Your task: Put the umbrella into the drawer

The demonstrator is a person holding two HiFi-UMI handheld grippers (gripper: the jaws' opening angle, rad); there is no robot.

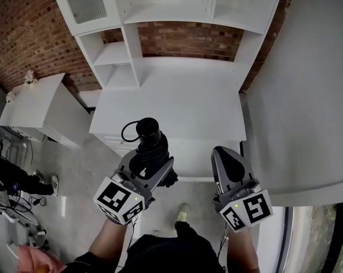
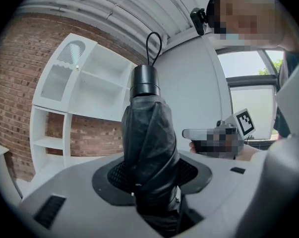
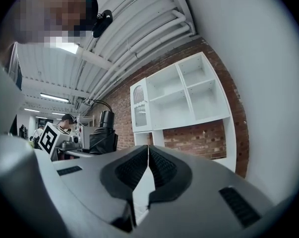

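Observation:
A folded black umbrella (image 1: pixel 150 144) with a round cap and a cord loop stands upright between the jaws of my left gripper (image 1: pixel 152 162), which is shut on its fabric body. In the left gripper view the umbrella (image 2: pixel 149 148) fills the middle, with the pads of the left gripper (image 2: pixel 151 180) pressed on its sides. My right gripper (image 1: pixel 226 154) hangs to the right of it, shut and empty. In the right gripper view the right gripper (image 3: pixel 148 166) has its pads together. Both hover before the white desk (image 1: pixel 177 104), whose drawer front (image 1: pixel 197 155) looks shut.
White open shelves (image 1: pixel 171 4) rise behind the desk against a brick wall (image 1: pixel 23 33). A low white cabinet (image 1: pixel 40 110) stands at the left and a white panel (image 1: pixel 308 95) at the right. The holder's shoe (image 1: pixel 182 212) is on the grey floor. Another person (image 1: pixel 12 181) is at far left.

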